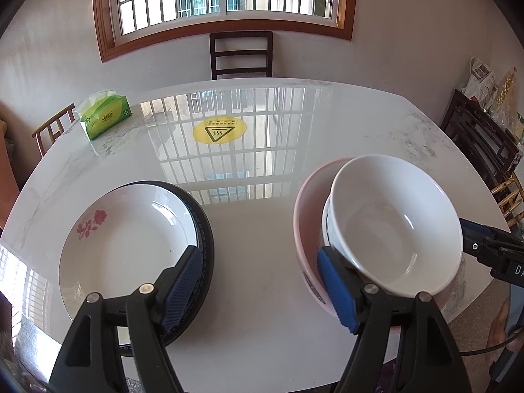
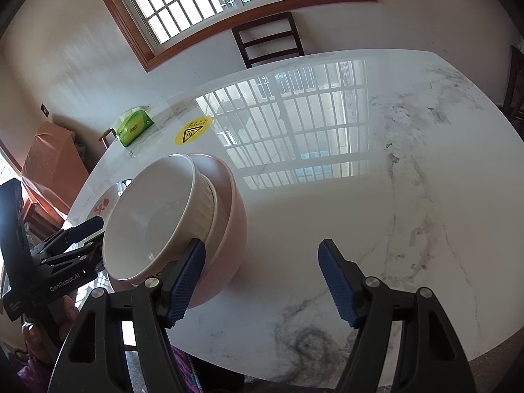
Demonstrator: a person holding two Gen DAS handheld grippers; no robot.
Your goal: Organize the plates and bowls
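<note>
My left gripper (image 1: pixel 258 290) hangs over the near table (image 1: pixel 255 229) edge, fingers spread wide with nothing between them. My right gripper (image 2: pixel 262 283) is likewise spread and holding nothing, aimed across the table from the right of the bowls. On my left, a white plate (image 1: pixel 131 245) with a red rose print lies flat on a black plate (image 1: pixel 204 229). On my right, a white bowl (image 1: pixel 393 226), mouth up and tilted, sits nested in a pink bowl (image 1: pixel 306 219). Farther back lie a yellow sticker (image 1: pixel 218 131) and a green tissue pack (image 1: pixel 104 116).
</note>
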